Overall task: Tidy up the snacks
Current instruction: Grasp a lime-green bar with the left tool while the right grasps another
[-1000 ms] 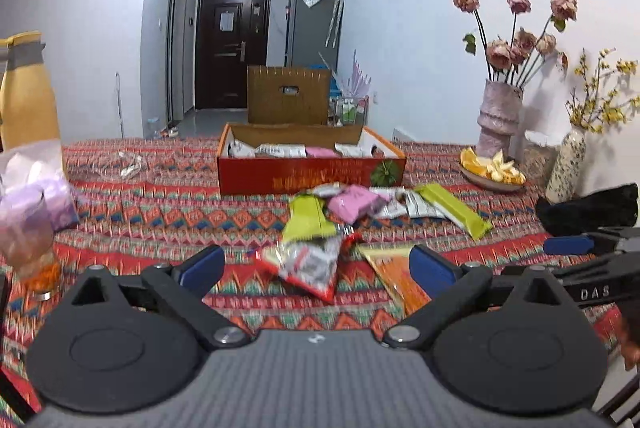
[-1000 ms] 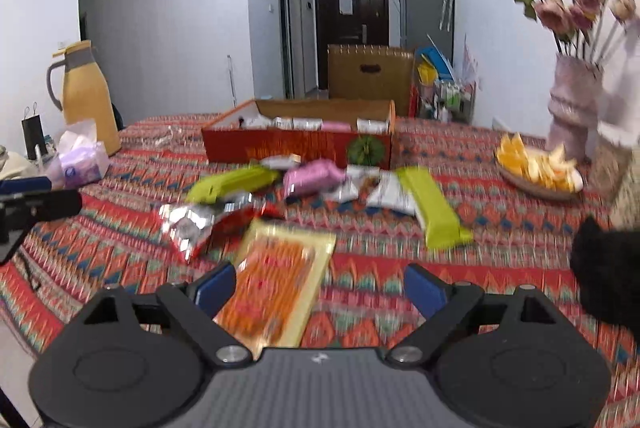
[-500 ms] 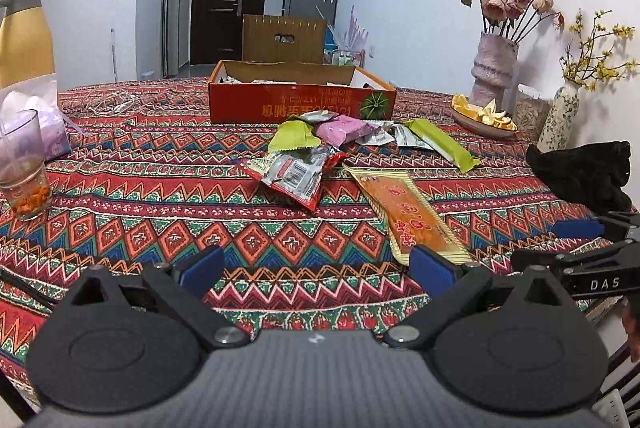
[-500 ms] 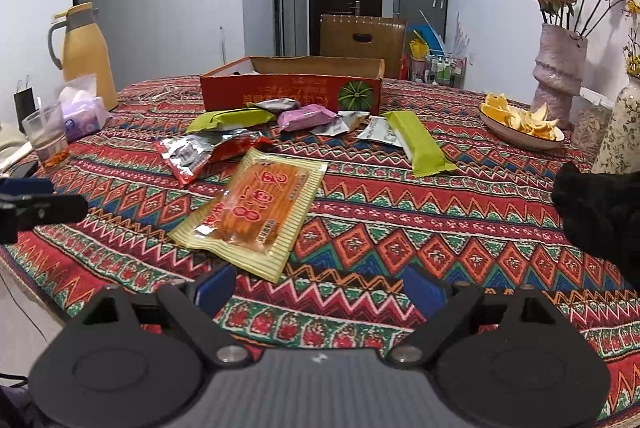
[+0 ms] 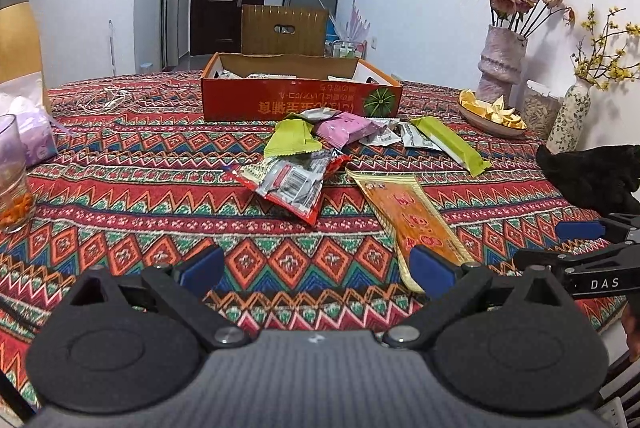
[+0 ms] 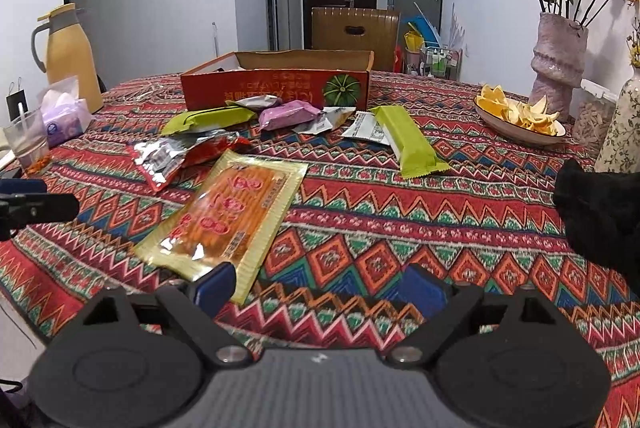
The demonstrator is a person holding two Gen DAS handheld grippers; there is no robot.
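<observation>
Both grippers have dipped lower than a second ago, so more of the table now shows in each view. The left gripper (image 5: 316, 268) has its blue fingers spread wide with nothing between them. The right gripper (image 6: 320, 288) is spread wide too, and it holds nothing.

The tablecloth (image 5: 132, 195) is woven-looking, with red, green and orange zigzags and diamonds.

The red box (image 5: 300, 99) is cardboard, long and low, with an open top. A few flat packets lie inside it, but they are too small to tell apart.

Just in front of the red box lies a heap of snacks. The pink packet (image 5: 346, 127) is soft and puffy. Two green packets sit on either side of it: one short green packet (image 5: 292, 139) and one long green bar (image 5: 454, 145). The shiny silver and red bag (image 5: 294, 181) is crinkly and lies nearer the grippers than the box. The flat orange packet (image 6: 228, 216) is smooth and glossy with a gold edge. It is the snack farthest from the red box, and its corner lies just by the right gripper's left finger.

Right of the red box, a shallow dish (image 6: 512, 131) holds orange peels. A bumpy pink vase (image 6: 560, 63) holds dried roses. Left of the box, a clear glass (image 5: 12, 183) has something orange at the bottom.
</observation>
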